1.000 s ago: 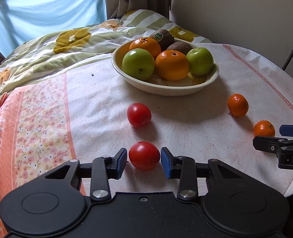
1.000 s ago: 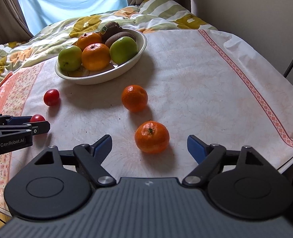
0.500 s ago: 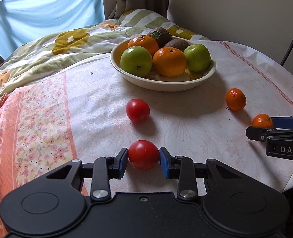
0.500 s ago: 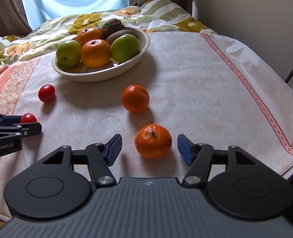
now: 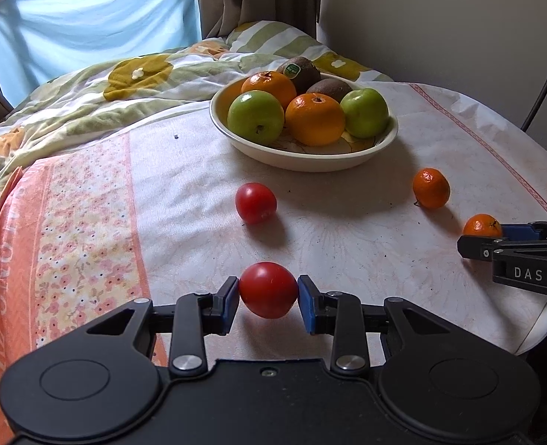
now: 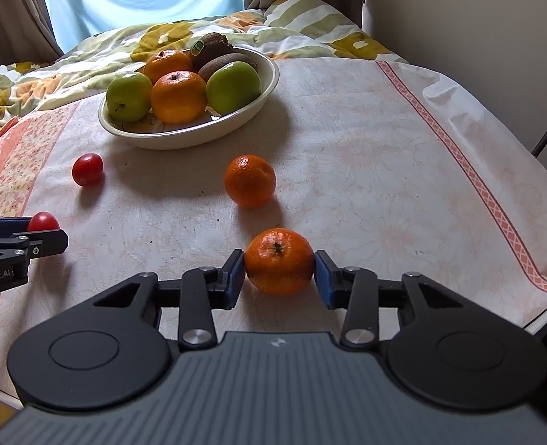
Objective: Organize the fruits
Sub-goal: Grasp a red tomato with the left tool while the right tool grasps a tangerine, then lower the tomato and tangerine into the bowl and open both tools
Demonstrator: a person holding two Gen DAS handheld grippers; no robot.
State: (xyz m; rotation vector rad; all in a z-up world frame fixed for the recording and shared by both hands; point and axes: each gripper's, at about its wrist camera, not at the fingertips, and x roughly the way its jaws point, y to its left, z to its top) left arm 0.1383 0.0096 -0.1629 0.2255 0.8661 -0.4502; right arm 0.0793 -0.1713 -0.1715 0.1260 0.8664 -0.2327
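We pinch the near tomato (image 5: 268,289) in our left gripper (image 5: 268,298), while our right gripper (image 6: 279,272) is closing on the near mandarin (image 6: 279,260), both probably meant for the far bowl (image 5: 303,155).

Right gripper (image 6: 279,270) jaws closing, blue pads touching both sides of near mandarin (image 6: 279,261). Second mandarin (image 6: 250,181) beyond. Bowl (image 6: 184,137) holds apples, oranges, kiwis. Left gripper (image 6: 45,231) grips tomato (image 6: 42,221); loose tomato (image 6: 87,169) near bowl.

2 tomatoes (image 5: 255,203), 2 mandarins (image 6: 250,181) lie near filled bowl (image 5: 303,155).
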